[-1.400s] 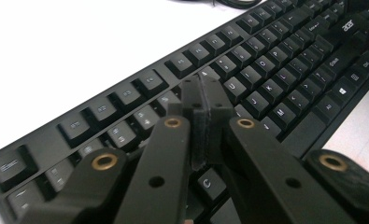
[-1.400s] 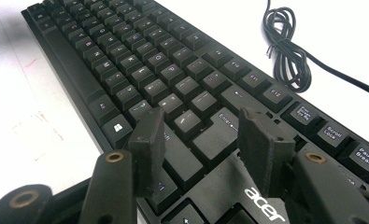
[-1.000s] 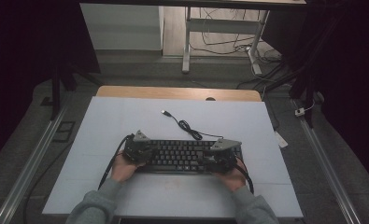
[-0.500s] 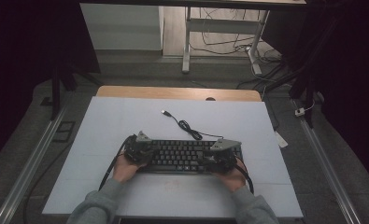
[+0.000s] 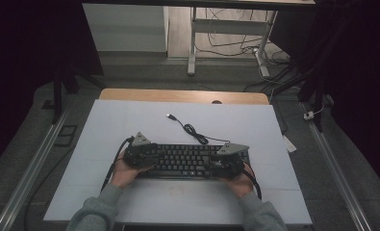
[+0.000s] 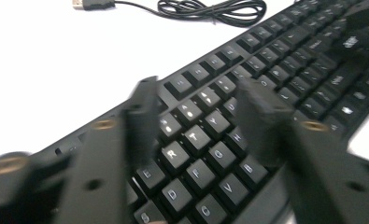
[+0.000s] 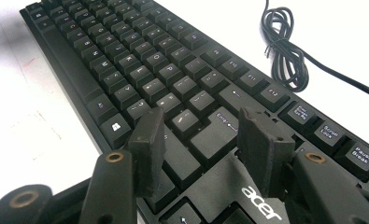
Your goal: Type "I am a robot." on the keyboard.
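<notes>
you work at a pale table with a wood far edge; grey floor, metal desk legs, dark surroundings.

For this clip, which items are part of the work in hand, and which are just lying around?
In the job:
- black Acer keyboard
- left tool, open over the letter keys
- right tool, open over the Enter key end

Lying about:
- keyboard's coiled cable with USB plug
- white table
</notes>
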`<state>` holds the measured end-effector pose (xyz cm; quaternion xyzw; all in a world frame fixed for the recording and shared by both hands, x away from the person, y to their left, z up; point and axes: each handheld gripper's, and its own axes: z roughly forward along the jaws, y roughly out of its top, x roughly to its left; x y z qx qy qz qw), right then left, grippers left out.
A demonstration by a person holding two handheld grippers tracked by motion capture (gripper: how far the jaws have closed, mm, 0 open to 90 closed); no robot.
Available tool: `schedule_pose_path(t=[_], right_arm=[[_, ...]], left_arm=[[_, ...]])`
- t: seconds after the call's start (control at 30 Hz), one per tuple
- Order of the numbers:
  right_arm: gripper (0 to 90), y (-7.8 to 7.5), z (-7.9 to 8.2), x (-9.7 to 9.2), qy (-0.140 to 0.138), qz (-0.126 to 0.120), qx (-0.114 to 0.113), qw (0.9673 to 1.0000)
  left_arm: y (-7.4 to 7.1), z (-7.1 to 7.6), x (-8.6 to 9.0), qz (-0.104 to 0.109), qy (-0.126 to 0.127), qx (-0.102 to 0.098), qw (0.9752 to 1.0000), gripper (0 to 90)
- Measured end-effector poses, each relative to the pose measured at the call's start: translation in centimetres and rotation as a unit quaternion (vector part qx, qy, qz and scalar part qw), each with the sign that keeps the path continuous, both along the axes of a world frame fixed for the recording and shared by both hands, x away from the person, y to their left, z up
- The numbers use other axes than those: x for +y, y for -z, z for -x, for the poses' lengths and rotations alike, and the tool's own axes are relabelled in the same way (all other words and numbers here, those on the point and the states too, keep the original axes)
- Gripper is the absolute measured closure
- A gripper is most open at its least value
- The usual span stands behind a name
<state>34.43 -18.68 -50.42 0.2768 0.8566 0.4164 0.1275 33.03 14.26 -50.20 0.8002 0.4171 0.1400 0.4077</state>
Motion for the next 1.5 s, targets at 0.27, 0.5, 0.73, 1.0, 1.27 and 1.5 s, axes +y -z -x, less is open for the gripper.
schedule_pose_path(t=[0.27, 0.5, 0.73, 1.0, 1.27, 1.5], right_arm=[[51.4, 0.0, 0.0, 0.0, 0.001, 0.001, -0.001, 1.0], [51.3, 0.0, -0.1, -0.1, 0.003, 0.005, -0.001, 1.0], [51.3, 0.1, -0.1, -0.1, 0.002, 0.006, 0.0, 1.0], [51.3, 0.1, -0.1, -0.1, 0.003, 0.002, -0.002, 1.0], [51.4, -0.3, 0.0, -0.1, 0.004, -0.001, -0.005, 1.0], [51.4, -0.8, 0.0, 0.4, -0.006, -0.009, -0.01, 0.9999]], left_arm=[[-0.5, 0.7, 0.8, -0.004, -0.001, 0.008, 1.0, 21.6], [-0.8, 1.3, 1.5, -0.004, -0.009, 0.005, 0.9999, 19.7], [-0.9, 2.1, 2.1, -0.006, -0.015, 0.006, 0.9999, 19.4], [-0.6, 2.2, 2.5, -0.008, -0.022, 0.012, 0.9997, 19.5], [-0.6, 2.2, 2.5, -0.008, -0.02, 0.011, 0.9997, 20.1], [-0.6, 2.1, 2.5, -0.009, -0.021, 0.012, 0.9997, 20.1]])
